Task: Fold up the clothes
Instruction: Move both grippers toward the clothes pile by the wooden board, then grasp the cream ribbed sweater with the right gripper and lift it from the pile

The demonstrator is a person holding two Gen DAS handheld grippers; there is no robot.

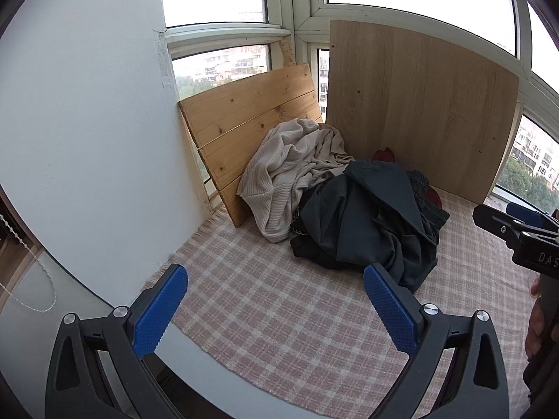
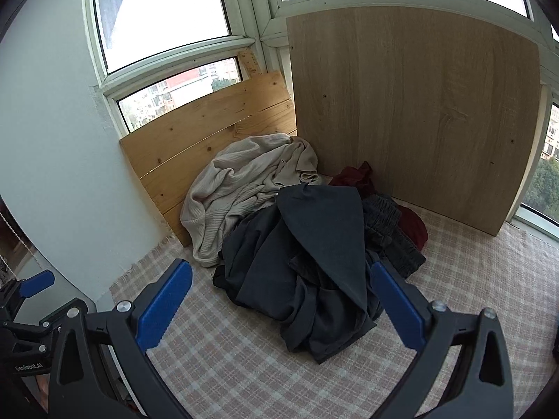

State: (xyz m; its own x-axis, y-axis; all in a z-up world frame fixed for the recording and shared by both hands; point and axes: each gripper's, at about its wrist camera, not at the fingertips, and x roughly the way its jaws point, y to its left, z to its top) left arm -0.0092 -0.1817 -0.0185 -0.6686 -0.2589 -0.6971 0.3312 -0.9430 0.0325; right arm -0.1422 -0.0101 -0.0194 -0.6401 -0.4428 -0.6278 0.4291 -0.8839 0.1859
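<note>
So a heap of clothes is piled in the window corner on the pink plaid cloth [image 1: 279, 314]: a beige ribbed sweater [image 1: 290, 178] at the back against the pine plank board [image 1: 241, 122], a dark garment [image 2: 314, 262] dumped in front, something dark red [image 2: 412, 223] tucked by the pale wood panel [image 2: 419, 111]. The left gripper [image 1: 276, 310] and right gripper [image 2: 279, 310] are both held spread wide above the cloth, nothing pinched, the right one's fingers seen either side of the dark garment
</note>
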